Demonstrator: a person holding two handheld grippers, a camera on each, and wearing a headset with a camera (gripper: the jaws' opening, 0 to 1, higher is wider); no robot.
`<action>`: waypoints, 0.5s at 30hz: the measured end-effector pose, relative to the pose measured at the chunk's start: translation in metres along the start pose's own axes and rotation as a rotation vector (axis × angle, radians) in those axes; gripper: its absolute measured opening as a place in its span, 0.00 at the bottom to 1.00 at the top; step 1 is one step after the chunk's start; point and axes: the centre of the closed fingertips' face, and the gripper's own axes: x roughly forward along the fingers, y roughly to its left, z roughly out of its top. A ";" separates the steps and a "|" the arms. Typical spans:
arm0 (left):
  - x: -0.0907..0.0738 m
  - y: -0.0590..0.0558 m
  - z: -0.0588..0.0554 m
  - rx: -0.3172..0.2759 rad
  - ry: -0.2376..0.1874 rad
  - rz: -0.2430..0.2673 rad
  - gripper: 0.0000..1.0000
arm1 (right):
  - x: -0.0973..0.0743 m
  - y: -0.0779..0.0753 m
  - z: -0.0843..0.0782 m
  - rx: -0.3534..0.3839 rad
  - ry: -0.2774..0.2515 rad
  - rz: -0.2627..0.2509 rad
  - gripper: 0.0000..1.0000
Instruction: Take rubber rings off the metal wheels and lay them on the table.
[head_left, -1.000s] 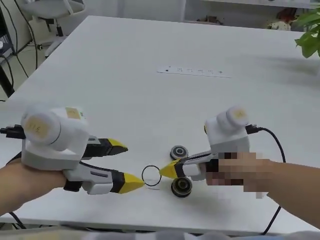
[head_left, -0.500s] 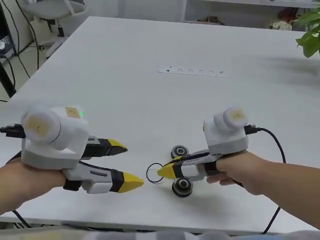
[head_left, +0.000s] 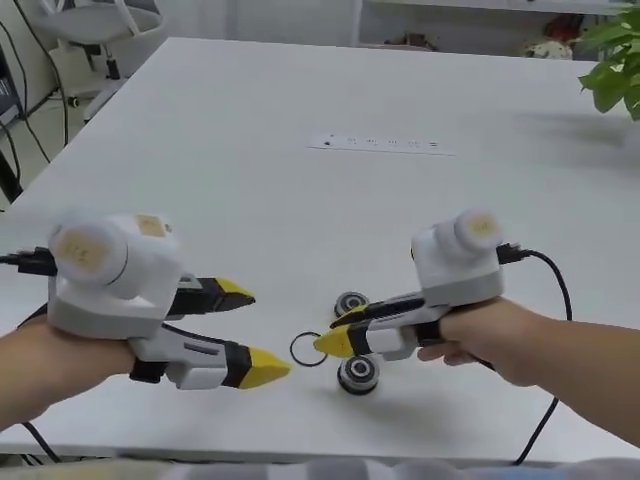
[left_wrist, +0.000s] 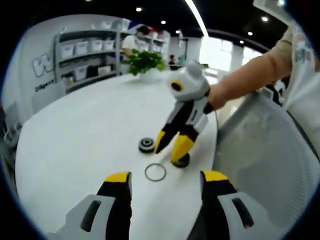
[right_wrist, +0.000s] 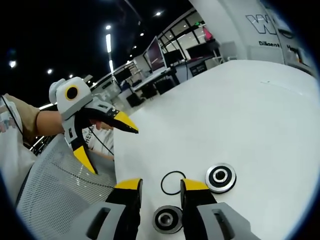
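Observation:
A thin black rubber ring (head_left: 293, 350) lies flat on the white table (head_left: 300, 200), between the two grippers. My right gripper (head_left: 335, 335) is open, its yellow tips just right of the ring, nothing between them. In the right gripper view the ring (right_wrist: 173, 172) lies just beyond the jaws (right_wrist: 161, 186). One metal wheel (head_left: 351, 303) lies behind the right gripper, another (head_left: 359, 373) in front of it. My left gripper (head_left: 255, 332) is open wide, left of the ring. In the left gripper view the ring (left_wrist: 145, 172) lies ahead of its jaws (left_wrist: 166, 177).
A flush socket strip (head_left: 380, 143) sits in the table's middle. The near table edge (head_left: 300, 440) runs close below the wheels. A cable (head_left: 550, 290) trails from the right gripper. A plant (head_left: 615, 70) stands at the far right, an office chair (head_left: 95, 20) at the far left.
The ring that hung at the right gripper's tip now lies flat on the table. The right gripper's jaws have parted and let it go. The left gripper has stayed put.

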 end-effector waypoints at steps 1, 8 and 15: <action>0.000 0.000 0.000 0.002 0.000 -0.001 0.56 | -0.001 0.000 0.000 -0.002 -0.001 0.000 0.29; 0.010 -0.005 0.007 0.023 0.003 -0.024 0.57 | -0.016 0.001 0.003 -0.021 -0.027 -0.005 0.34; 0.022 -0.009 0.011 0.048 0.011 -0.045 0.58 | -0.031 0.001 -0.002 -0.049 -0.034 -0.011 0.37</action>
